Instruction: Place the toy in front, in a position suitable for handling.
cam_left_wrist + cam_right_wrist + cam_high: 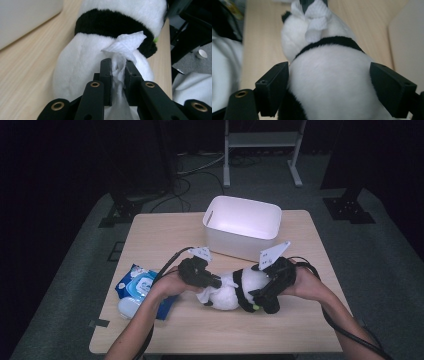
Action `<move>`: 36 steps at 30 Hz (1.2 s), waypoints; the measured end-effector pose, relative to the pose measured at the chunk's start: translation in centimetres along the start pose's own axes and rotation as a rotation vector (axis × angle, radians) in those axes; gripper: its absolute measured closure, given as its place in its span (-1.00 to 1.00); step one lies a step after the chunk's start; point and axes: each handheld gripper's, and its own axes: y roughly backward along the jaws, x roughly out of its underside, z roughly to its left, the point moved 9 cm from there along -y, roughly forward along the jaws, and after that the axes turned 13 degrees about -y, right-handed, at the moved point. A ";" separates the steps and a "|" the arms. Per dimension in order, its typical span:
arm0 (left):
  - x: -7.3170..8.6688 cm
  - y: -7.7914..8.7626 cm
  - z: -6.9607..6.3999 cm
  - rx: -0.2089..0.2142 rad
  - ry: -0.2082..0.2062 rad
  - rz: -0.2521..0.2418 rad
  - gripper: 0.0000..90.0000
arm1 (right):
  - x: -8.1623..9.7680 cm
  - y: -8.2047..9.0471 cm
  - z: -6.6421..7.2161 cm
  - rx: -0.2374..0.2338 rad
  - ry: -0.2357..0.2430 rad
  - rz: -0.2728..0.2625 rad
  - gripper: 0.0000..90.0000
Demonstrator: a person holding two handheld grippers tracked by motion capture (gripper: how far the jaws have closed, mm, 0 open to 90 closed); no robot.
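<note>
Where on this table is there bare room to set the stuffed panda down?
The back left corner of the table, left of the white bin, is bare wood. So is the front strip along the near edge, between the forearms, and the right edge beside the bin. It is crowded mid-table around the panda and at the left edge by the wipes pack.

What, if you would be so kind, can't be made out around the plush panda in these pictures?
- Plush panda: its face, high view, hidden by the right gripper.
- Wet-wipes pack: label print too small, partly under the forearm.
- White bin: its floor, glare-washed.
- Wipe: lower end, left gripper view, cut off by the edge.
</note>
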 end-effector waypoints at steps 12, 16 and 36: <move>-0.3 0.4 -1.1 0.014 -0.049 0.015 0.75 | 1.2 -0.5 0.2 -0.064 -0.055 0.056 -0.57; 0.3 0.6 -0.3 -0.010 -0.031 0.029 0.74 | 1.9 -0.4 0.6 -0.065 -0.029 0.063 -0.57; -1.7 -2.3 -4.9 0.090 -0.153 0.011 0.74 | 2.9 -0.5 1.5 -0.085 0.016 0.047 -0.57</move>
